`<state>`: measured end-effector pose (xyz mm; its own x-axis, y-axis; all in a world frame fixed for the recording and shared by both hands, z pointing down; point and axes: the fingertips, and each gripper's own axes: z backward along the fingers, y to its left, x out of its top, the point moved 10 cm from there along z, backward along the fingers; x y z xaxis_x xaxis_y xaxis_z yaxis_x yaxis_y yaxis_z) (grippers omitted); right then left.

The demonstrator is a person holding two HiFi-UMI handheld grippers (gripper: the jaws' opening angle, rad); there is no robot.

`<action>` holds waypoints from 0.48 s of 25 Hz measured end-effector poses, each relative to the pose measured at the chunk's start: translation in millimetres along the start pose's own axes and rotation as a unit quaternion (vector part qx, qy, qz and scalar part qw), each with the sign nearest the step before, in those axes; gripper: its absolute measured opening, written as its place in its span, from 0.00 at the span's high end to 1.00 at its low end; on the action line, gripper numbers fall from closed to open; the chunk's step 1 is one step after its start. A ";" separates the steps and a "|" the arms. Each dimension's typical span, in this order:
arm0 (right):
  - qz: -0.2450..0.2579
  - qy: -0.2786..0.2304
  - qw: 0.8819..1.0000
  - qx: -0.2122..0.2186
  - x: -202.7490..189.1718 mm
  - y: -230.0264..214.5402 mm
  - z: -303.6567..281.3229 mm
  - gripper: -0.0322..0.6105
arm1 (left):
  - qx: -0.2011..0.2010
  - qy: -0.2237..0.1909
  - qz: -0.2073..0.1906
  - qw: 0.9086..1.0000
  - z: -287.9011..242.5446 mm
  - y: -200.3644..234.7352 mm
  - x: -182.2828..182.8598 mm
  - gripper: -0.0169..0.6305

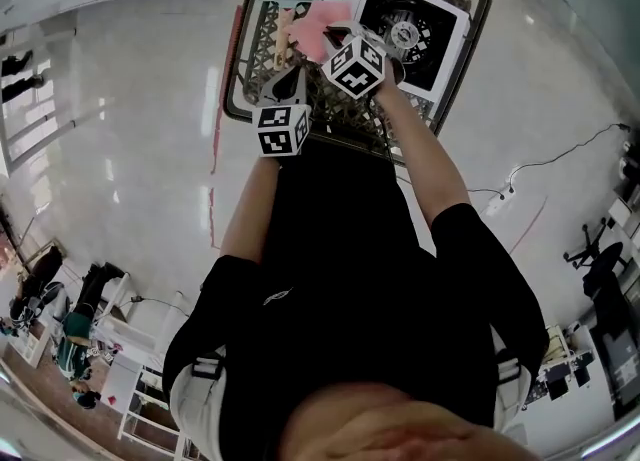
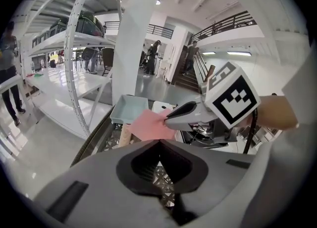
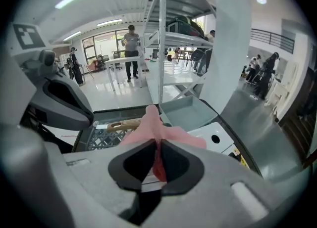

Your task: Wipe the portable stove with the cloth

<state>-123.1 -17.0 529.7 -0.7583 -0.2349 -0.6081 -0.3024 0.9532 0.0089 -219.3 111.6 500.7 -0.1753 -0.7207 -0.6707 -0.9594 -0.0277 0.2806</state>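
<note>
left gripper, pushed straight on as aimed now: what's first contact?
Most likely the pink cloth held by the right gripper. It hangs just ahead of the shut left gripper, though depth is hard to judge.

Pink cloth (image 1: 318, 34) at the right tool (image 1: 342, 44), white portable stove (image 1: 420, 29) just beside, left tool (image 1: 288, 77) near, above a mesh-topped table (image 1: 250, 69).

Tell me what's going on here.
A person is working with a gripper in each hand over a mesh table. The right gripper is shut on a pink cloth and holds it up in the air, just beside the white portable stove with its black burner top. The left gripper is shut with nothing between its jaws and hangs close by. The cloth does not appear to be on the stove, so wiping looks not yet begun.
</note>
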 end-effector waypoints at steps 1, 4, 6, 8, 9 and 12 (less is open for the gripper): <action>0.006 0.006 1.000 0.001 -2.8 -0.3 -2.7 0.89 | 0.000 0.002 -0.002 1.000 -1.1 -1.8 -1.7 0.97; 0.028 0.031 0.999 0.005 -9.9 -0.2 -8.8 0.89 | 0.000 0.006 -0.008 1.000 -2.3 -4.4 -1.5 0.98; 0.044 0.048 0.998 0.008 -13.7 0.1 -11.0 0.89 | 0.000 0.008 -0.011 1.000 -2.3 -4.5 1.9 0.97; 0.045 0.055 0.997 0.008 -14.7 -0.2 -11.9 0.89 | 0.001 0.011 -0.013 1.000 -1.9 -2.4 5.2 0.97; 0.039 0.056 0.998 0.008 -14.8 -0.6 -12.0 0.89 | 0.001 0.012 -0.014 1.000 -1.9 -1.5 6.4 0.98; 0.012 0.053 0.998 0.010 -18.2 -2.6 -12.0 0.89 | -0.002 0.015 -0.019 1.000 -5.1 -3.1 8.1 0.97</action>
<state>-115.5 -17.6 550.2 -0.8230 -0.2291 -0.5198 -0.2717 0.9624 0.0059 -216.6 102.3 497.8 -0.1322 -0.7395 -0.6601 -0.9641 -0.0587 0.2588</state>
